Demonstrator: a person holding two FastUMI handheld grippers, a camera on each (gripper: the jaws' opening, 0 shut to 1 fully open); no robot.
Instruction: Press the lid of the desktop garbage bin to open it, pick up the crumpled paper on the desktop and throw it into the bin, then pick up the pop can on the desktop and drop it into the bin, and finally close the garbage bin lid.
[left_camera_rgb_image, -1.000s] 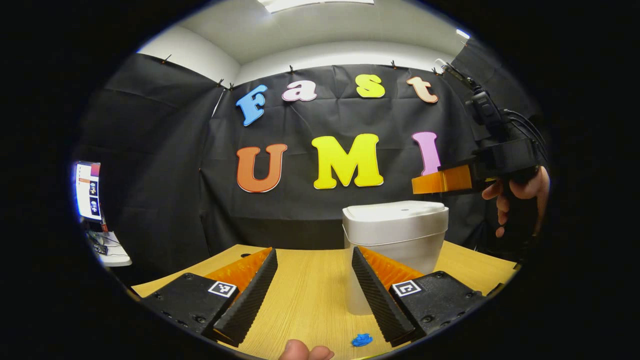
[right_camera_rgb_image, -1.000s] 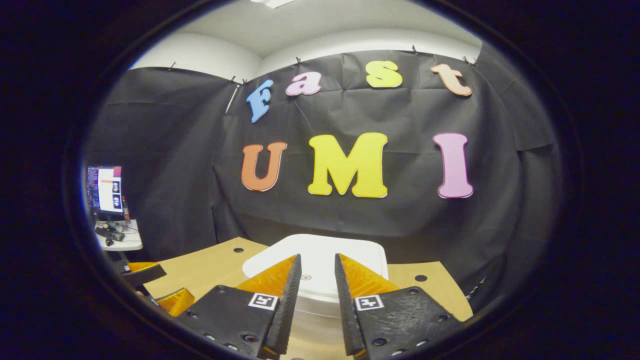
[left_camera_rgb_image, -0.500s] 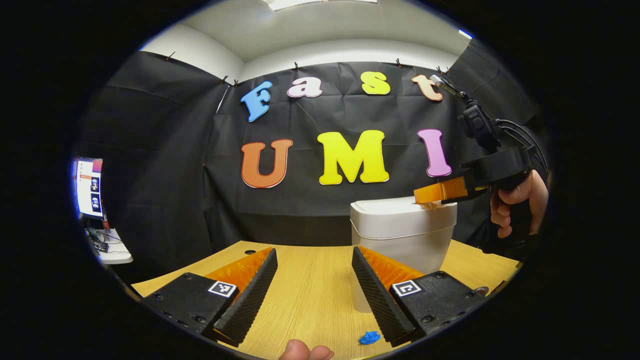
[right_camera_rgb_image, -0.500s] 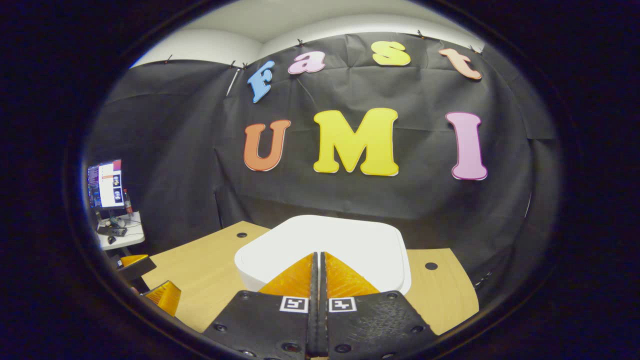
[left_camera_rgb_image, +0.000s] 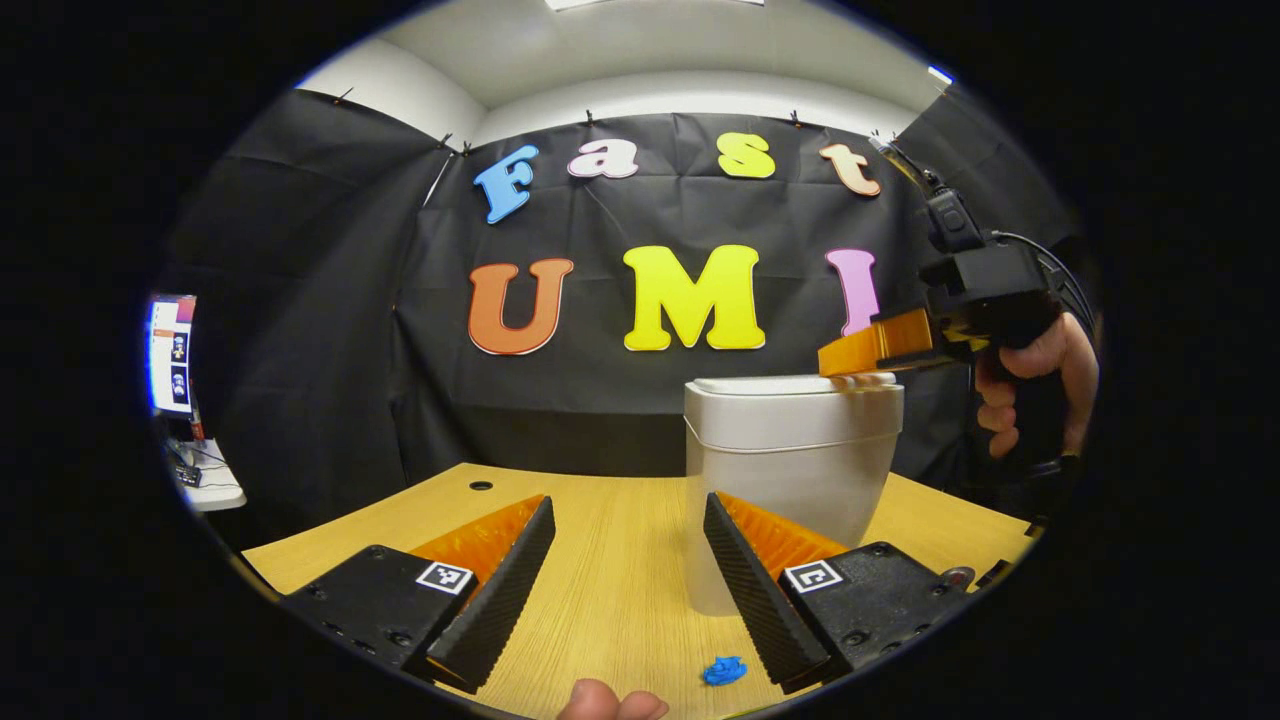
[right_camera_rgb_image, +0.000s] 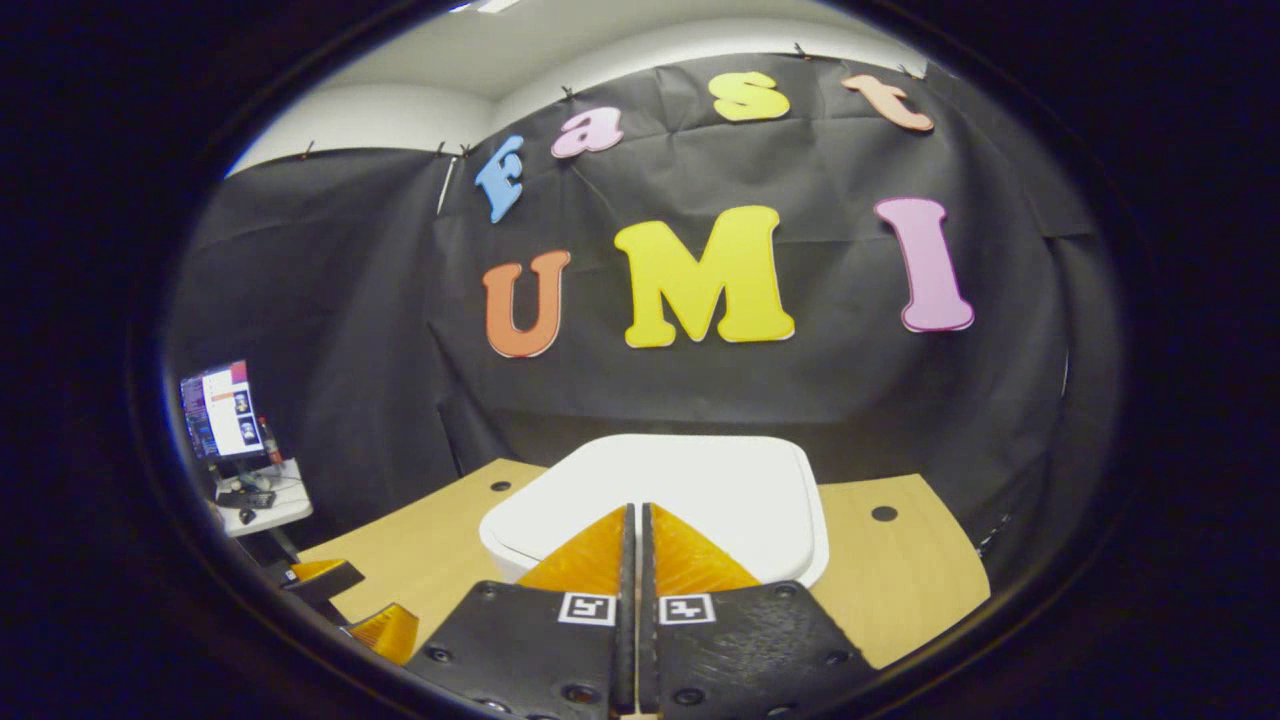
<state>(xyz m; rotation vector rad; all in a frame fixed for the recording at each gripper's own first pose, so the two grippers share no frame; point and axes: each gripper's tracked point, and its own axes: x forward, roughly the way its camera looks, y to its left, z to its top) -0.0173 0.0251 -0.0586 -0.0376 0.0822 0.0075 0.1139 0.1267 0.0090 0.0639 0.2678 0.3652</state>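
A white desktop bin (left_camera_rgb_image: 790, 460) stands on the wooden table (left_camera_rgb_image: 610, 590), its lid (left_camera_rgb_image: 785, 385) lying flat. My right gripper (left_camera_rgb_image: 845, 358), held by a hand (left_camera_rgb_image: 1035, 365), reaches in from the right with its tips at the lid's right part. In the right gripper view my right gripper (right_camera_rgb_image: 634, 510) is shut with nothing held, its tips over the near part of the lid (right_camera_rgb_image: 690, 475). My left gripper (left_camera_rgb_image: 628, 505) stands open low over the table, in front of the bin. A small blue crumpled scrap (left_camera_rgb_image: 722, 670) lies by its right finger.
A lit monitor (left_camera_rgb_image: 170, 350) and a small side table (left_camera_rgb_image: 205, 485) stand off to the left. The table has cable holes (right_camera_rgb_image: 883, 513) near its back edge. My left gripper's fingers (right_camera_rgb_image: 390, 632) show at the lower left of the right gripper view.
My right gripper went from open to shut and came down from above the bin onto the lid. My left gripper stayed open in front of the bin, shifting only slightly.
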